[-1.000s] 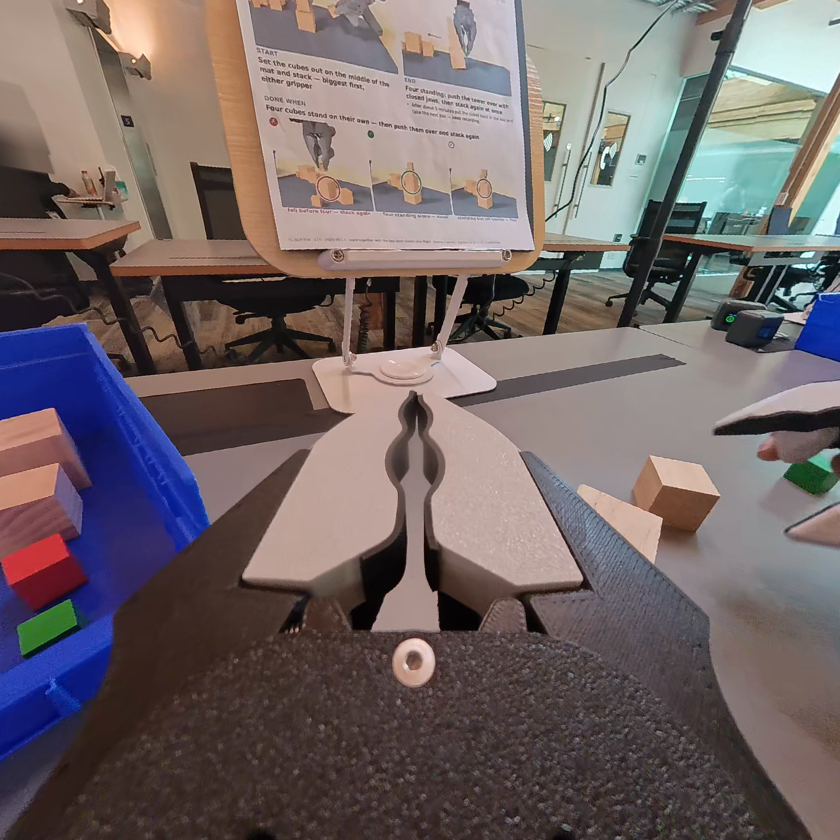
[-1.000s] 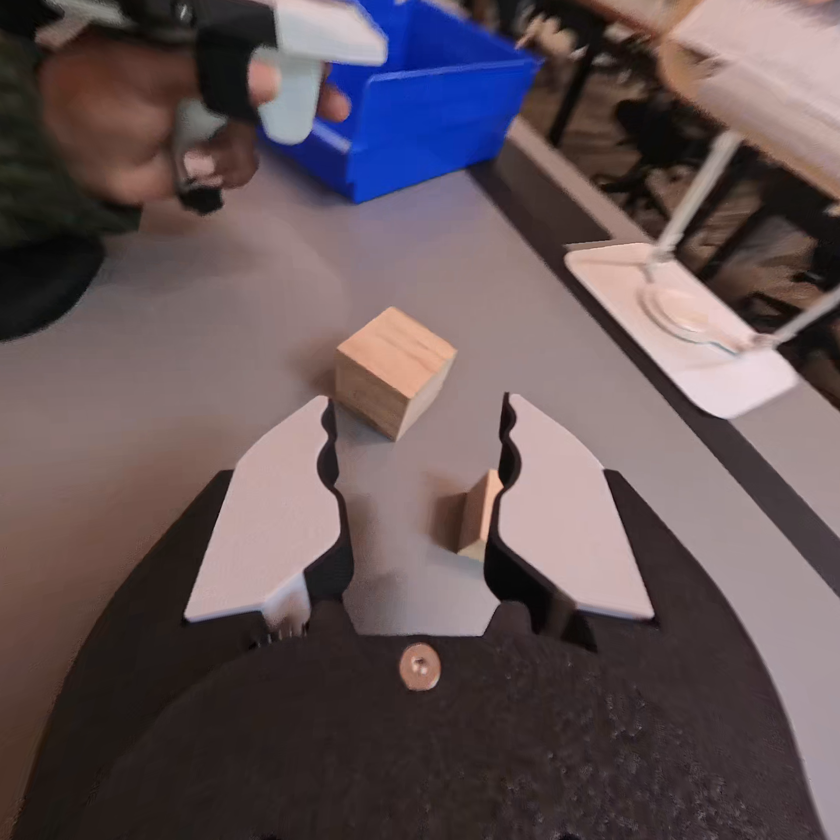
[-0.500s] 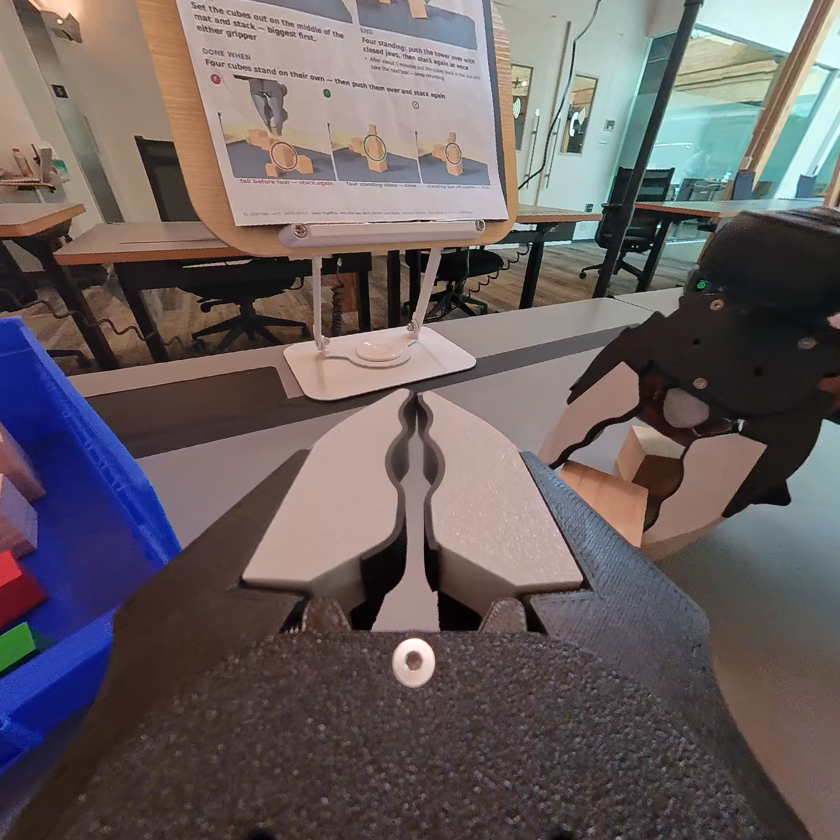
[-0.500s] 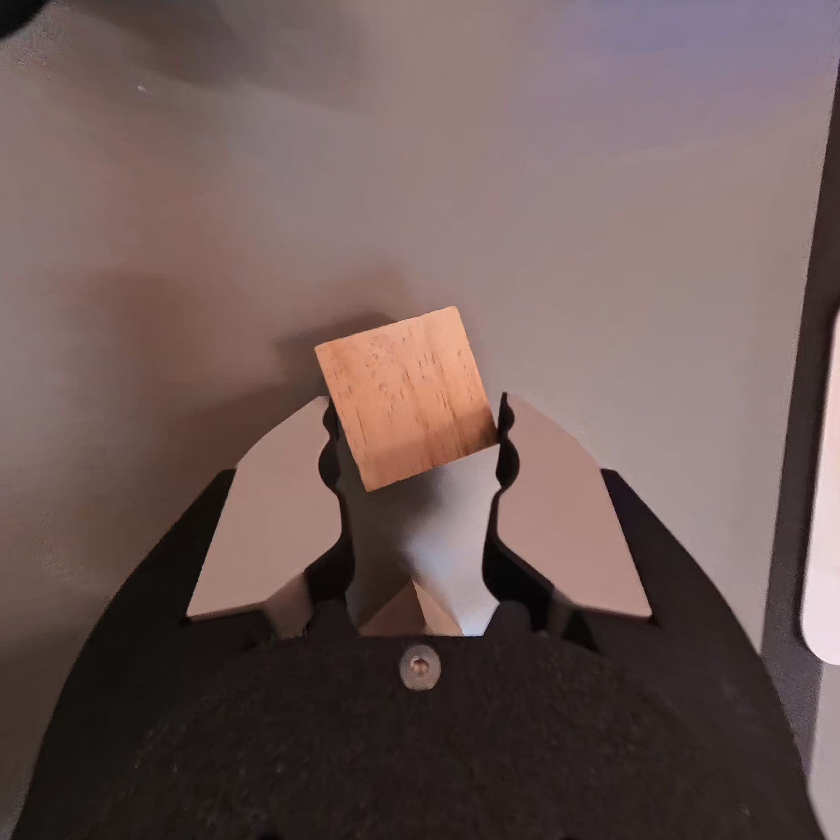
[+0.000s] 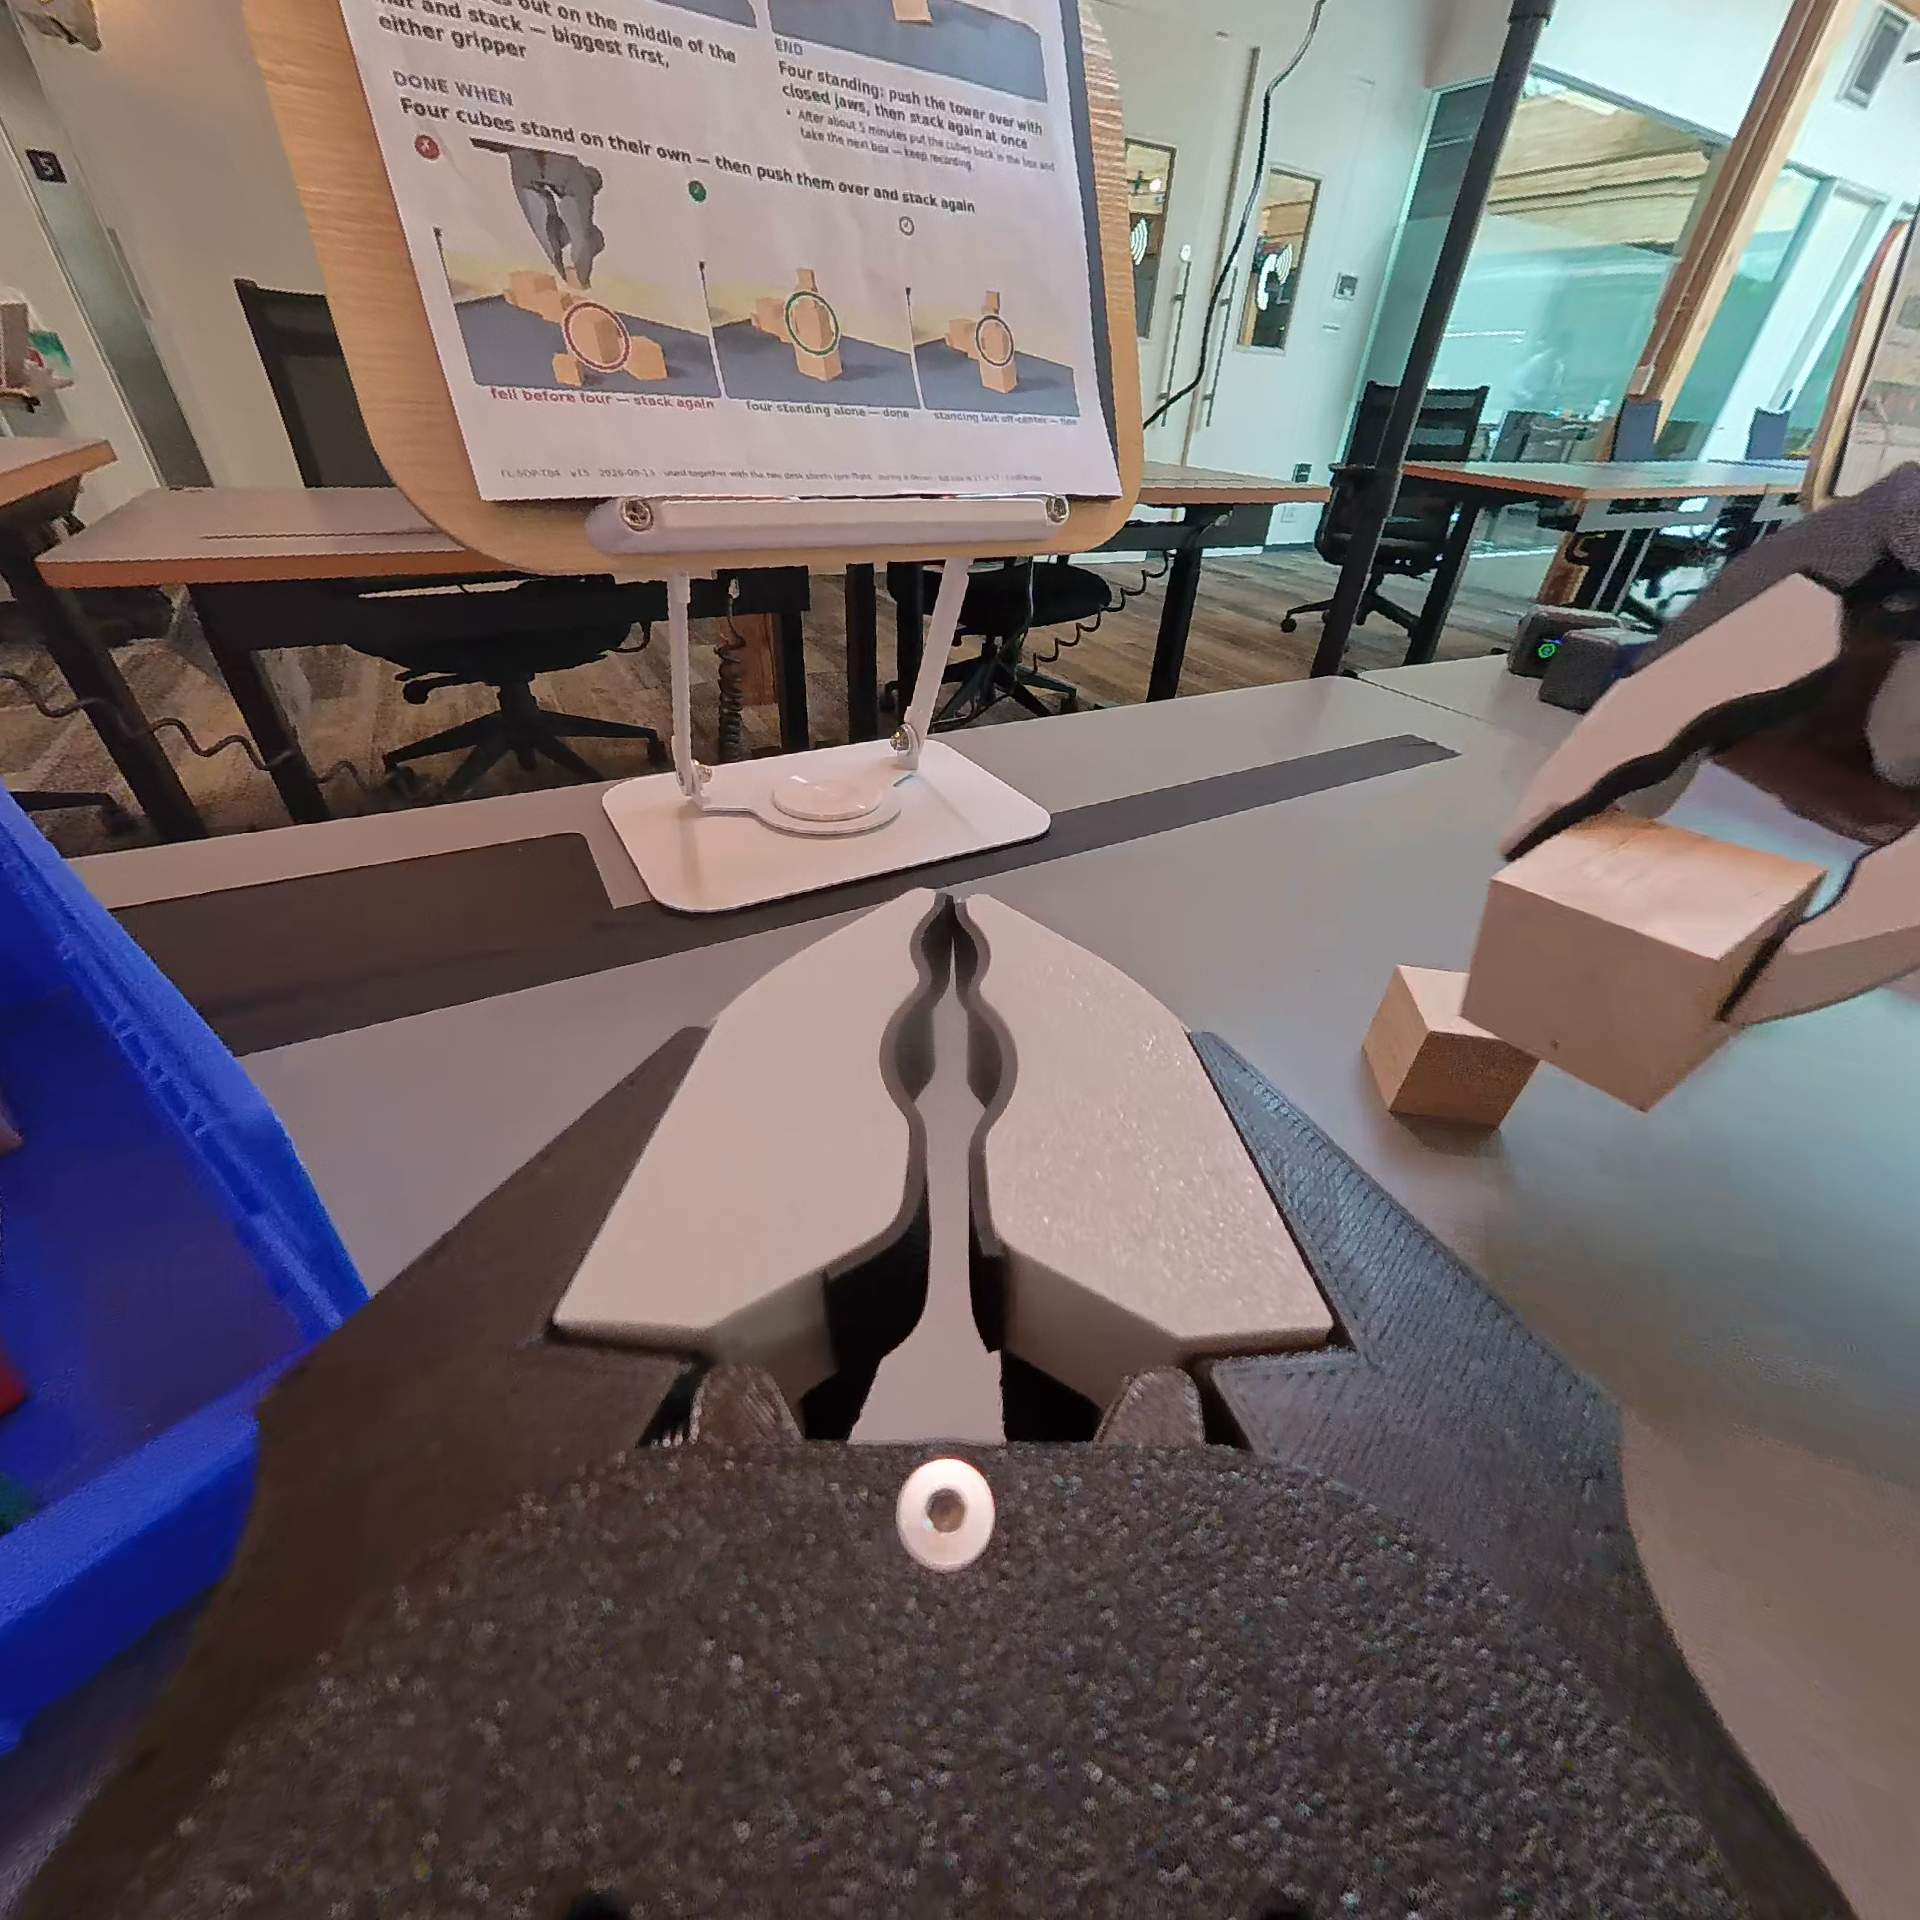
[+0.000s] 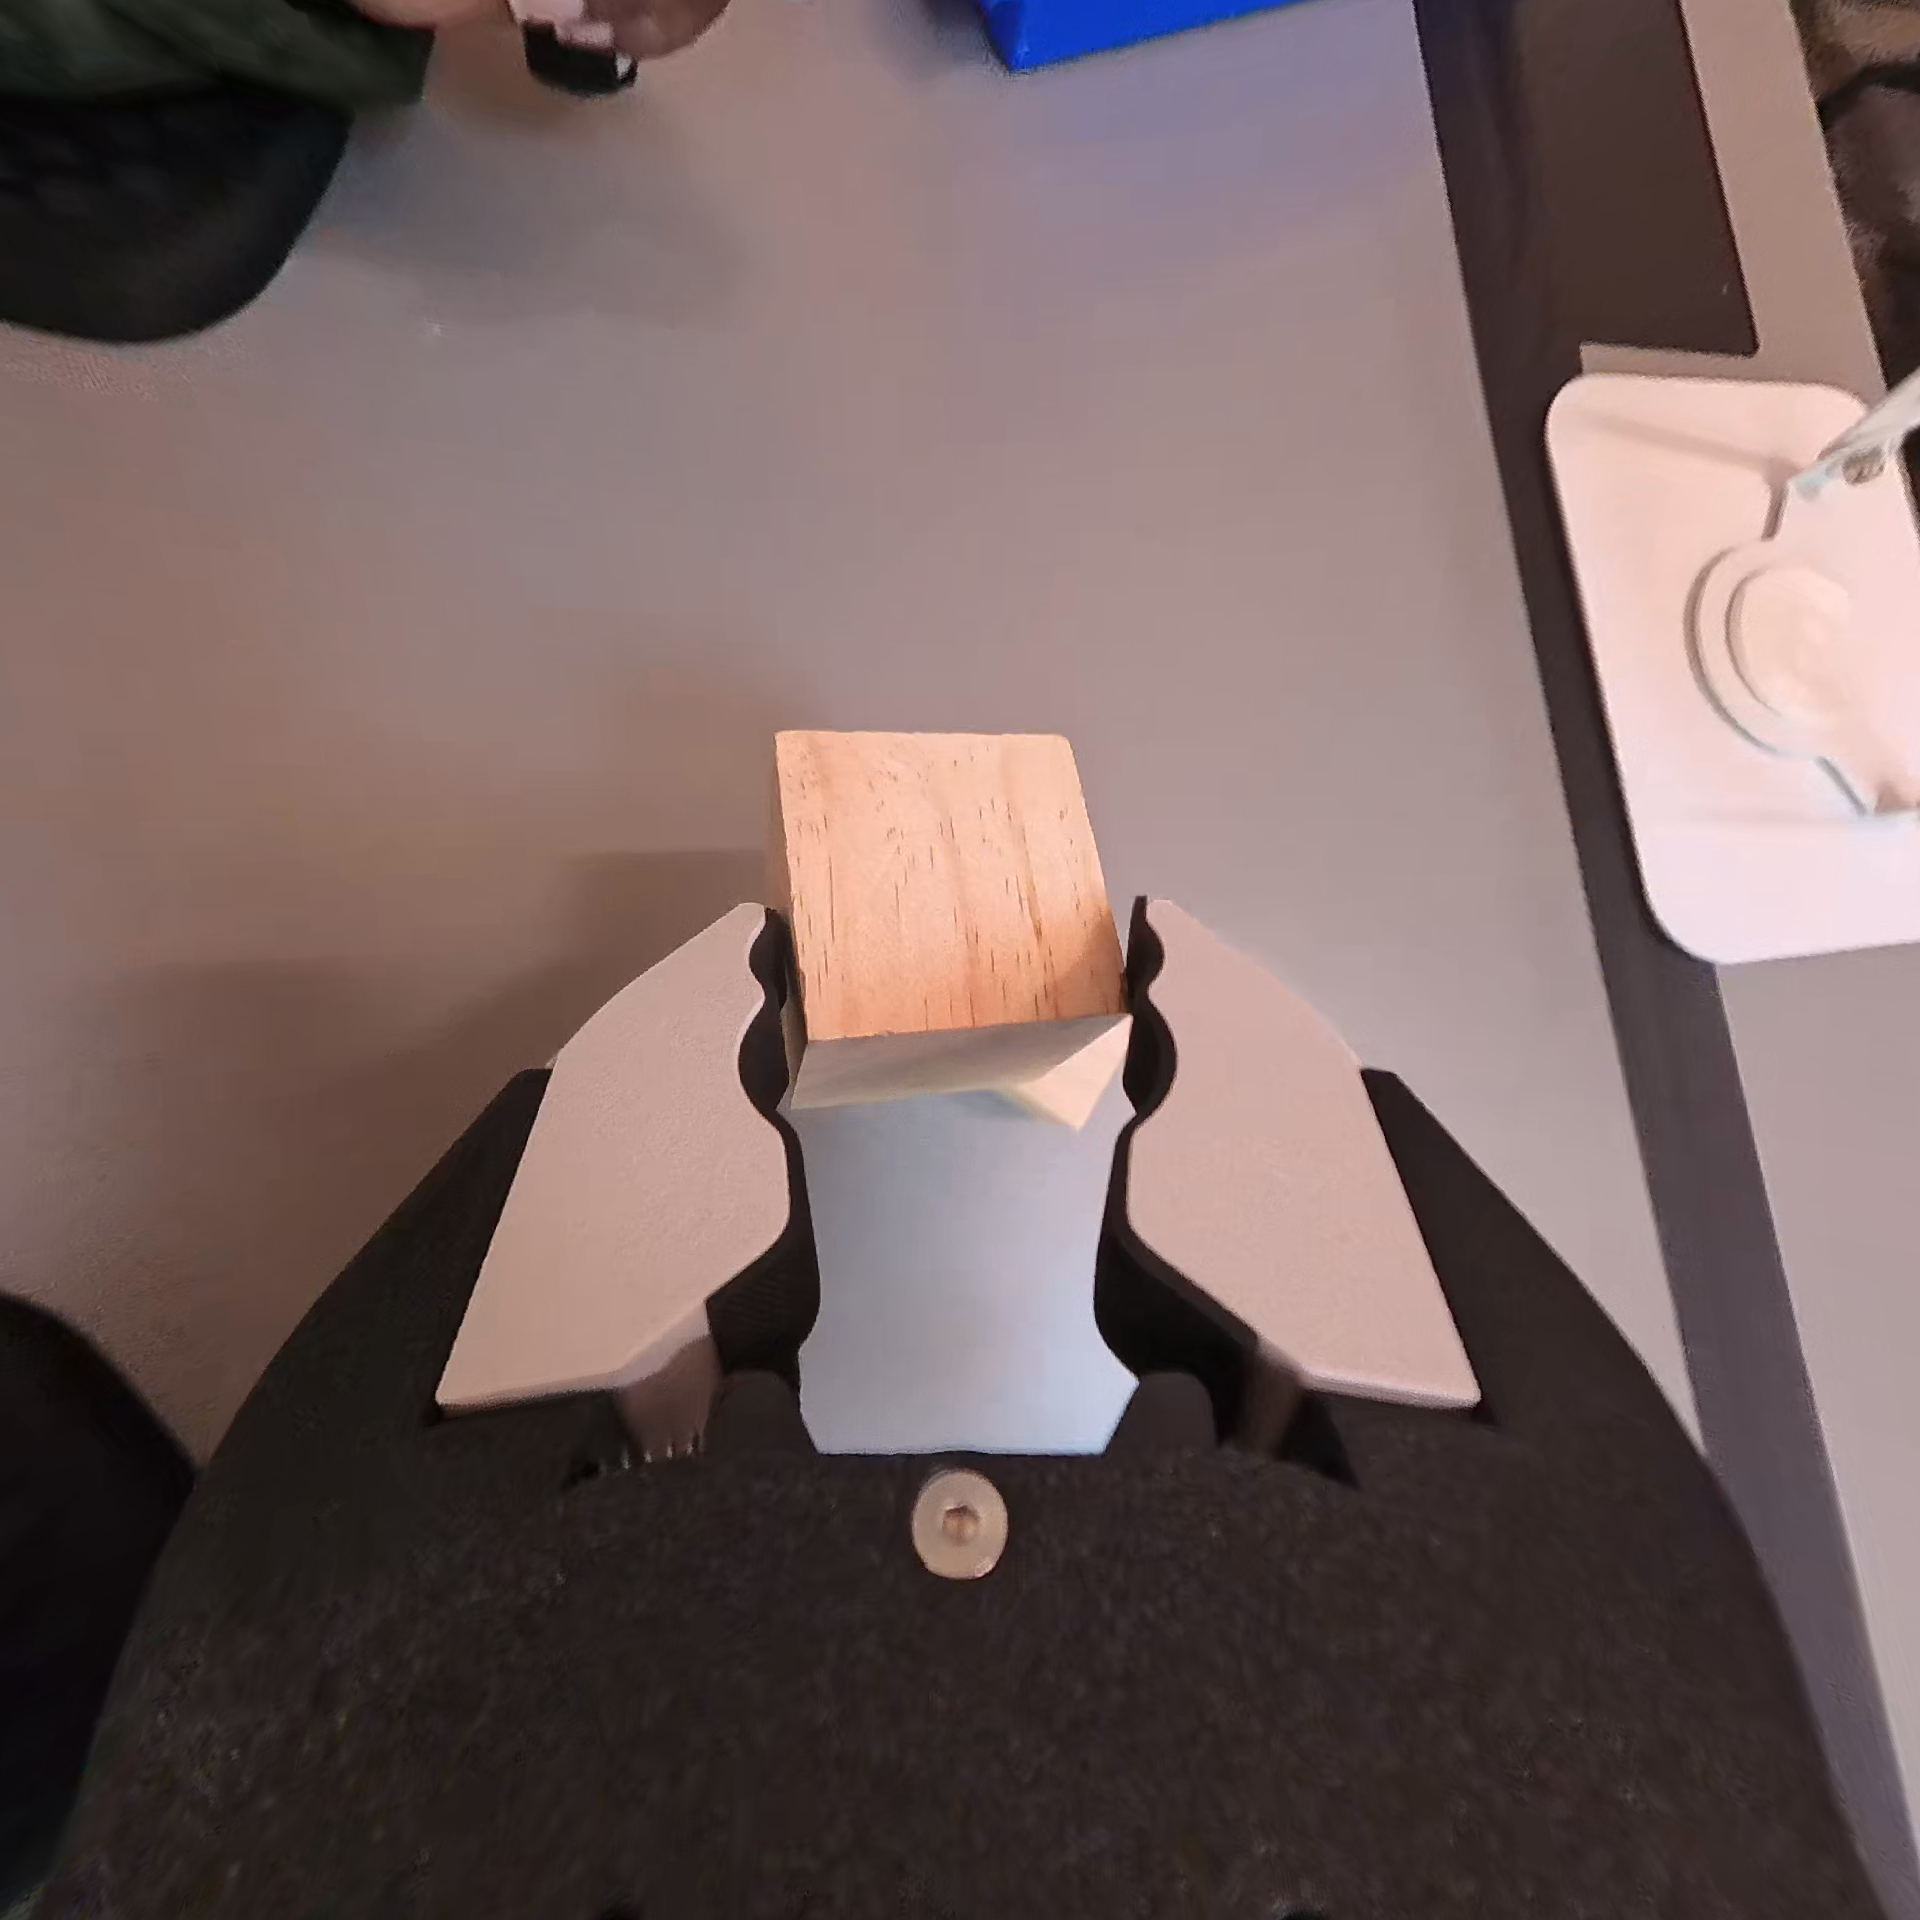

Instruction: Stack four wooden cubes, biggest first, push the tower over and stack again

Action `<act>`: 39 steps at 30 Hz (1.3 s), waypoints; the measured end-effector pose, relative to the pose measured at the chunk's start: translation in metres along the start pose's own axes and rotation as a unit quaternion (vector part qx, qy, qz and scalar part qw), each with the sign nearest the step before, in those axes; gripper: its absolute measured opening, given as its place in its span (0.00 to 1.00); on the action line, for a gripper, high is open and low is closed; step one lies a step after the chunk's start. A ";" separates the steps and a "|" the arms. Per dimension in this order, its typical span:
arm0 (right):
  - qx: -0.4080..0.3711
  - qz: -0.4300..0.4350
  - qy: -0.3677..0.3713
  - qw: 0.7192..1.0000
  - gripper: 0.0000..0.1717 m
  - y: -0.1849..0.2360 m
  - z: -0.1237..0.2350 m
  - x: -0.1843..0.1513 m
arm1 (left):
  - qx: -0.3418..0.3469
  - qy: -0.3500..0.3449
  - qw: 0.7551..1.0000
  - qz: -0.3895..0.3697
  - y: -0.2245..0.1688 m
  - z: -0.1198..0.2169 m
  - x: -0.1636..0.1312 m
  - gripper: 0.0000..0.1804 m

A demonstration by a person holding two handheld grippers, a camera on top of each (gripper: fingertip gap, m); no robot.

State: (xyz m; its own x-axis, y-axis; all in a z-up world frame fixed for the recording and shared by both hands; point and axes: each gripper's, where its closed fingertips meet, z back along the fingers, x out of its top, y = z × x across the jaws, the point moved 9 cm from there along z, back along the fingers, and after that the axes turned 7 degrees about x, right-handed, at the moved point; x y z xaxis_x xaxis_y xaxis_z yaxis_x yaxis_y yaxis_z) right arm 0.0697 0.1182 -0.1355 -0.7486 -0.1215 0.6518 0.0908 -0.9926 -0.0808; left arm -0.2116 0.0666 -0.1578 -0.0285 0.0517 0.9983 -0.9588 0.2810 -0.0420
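Two wooden cubes in play, and the right gripper has the big one! Its fingers are pinching the large wooden cube from either side. Both pads sit flush against the side faces, and the wood-grain face is turned up toward the camera, sticking out past the fingertips.

From the left wrist view, that cube hangs clear of the grey table, tipped a little with one lower corner dipping down. Right under and just behind that corner sits the small wooden cube, flat on the table. The two overlap in that view, and I cannot tell whether they touch or a sliver of air separates them. In the right wrist view a pale corner peeks out beneath the held cube's near edge, on the right-hand side, so the small cube looks offset that way rather than squarely underneath.

Over on the other side, the left gripper has its fingers pressed together with nothing between them. It hovers over the table pointing at the white stand base. Both cubes lie off to its right and slightly ahead, the blue bin is close on its left, and the right gripper is plainly the one nearer the small cube.
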 end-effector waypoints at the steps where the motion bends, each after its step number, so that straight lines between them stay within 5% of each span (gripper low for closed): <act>1: -0.001 -0.004 0.004 1.000 0.37 0.004 0.003 -0.005 | 0.000 0.000 1.000 0.001 0.000 0.000 0.000 0.00; 17: 0.022 -0.040 -0.017 0.999 0.36 0.053 -0.008 -0.077 | -0.003 0.007 1.000 0.000 -0.001 -0.002 -0.003 0.00; 27: -0.007 -0.039 -0.023 0.999 0.39 0.048 -0.013 -0.080 | 0.001 0.008 1.000 -0.012 -0.002 -0.003 -0.007 0.00; 35: -0.132 -0.107 -0.129 0.977 0.40 0.037 0.051 -0.084 | 0.024 -0.014 1.000 -0.006 0.002 0.001 0.000 0.00; 39: -0.188 -0.148 -0.091 0.967 0.36 0.036 0.076 -0.116 | 0.023 -0.016 1.000 -0.012 0.001 0.001 0.000 0.00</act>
State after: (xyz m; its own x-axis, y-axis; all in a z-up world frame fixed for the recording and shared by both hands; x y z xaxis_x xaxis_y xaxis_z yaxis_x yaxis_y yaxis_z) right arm 0.2100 0.0960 -0.1566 -0.5746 0.1361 0.8071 -0.3812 -0.9171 -0.1167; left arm -0.2129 0.0655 -0.1578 -0.0135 0.0151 0.9998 -0.9714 0.2368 -0.0167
